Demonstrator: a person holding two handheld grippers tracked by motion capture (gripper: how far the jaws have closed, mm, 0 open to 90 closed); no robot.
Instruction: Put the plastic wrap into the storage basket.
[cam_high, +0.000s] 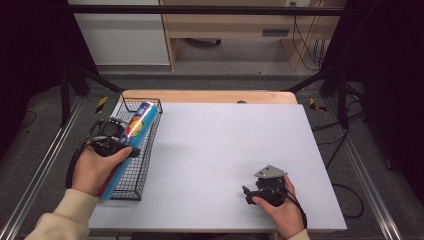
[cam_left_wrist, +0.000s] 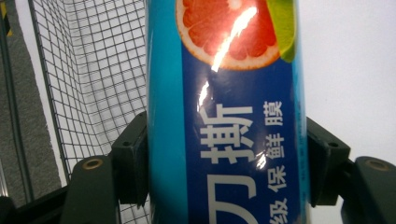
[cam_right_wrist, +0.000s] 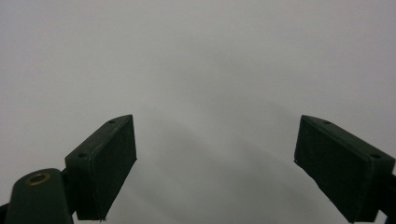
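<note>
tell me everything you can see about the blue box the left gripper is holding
The blue box is long, narrow and glossy, like a cling-film carton, with a cut grapefruit picture, a green lime wedge and white Chinese characters. It lies lengthwise over the black wire basket at the table's left edge, its far end near the basket's far wall. The left gripper clamps it, one jaw pressed on each long side.

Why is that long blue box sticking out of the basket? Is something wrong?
Nothing looks broken or spilled. The blue box is longer than the wire basket, so it lies slanted with its ends over the rims. The left tool is clamped on it. The right tool is open over the bare white table.
</note>
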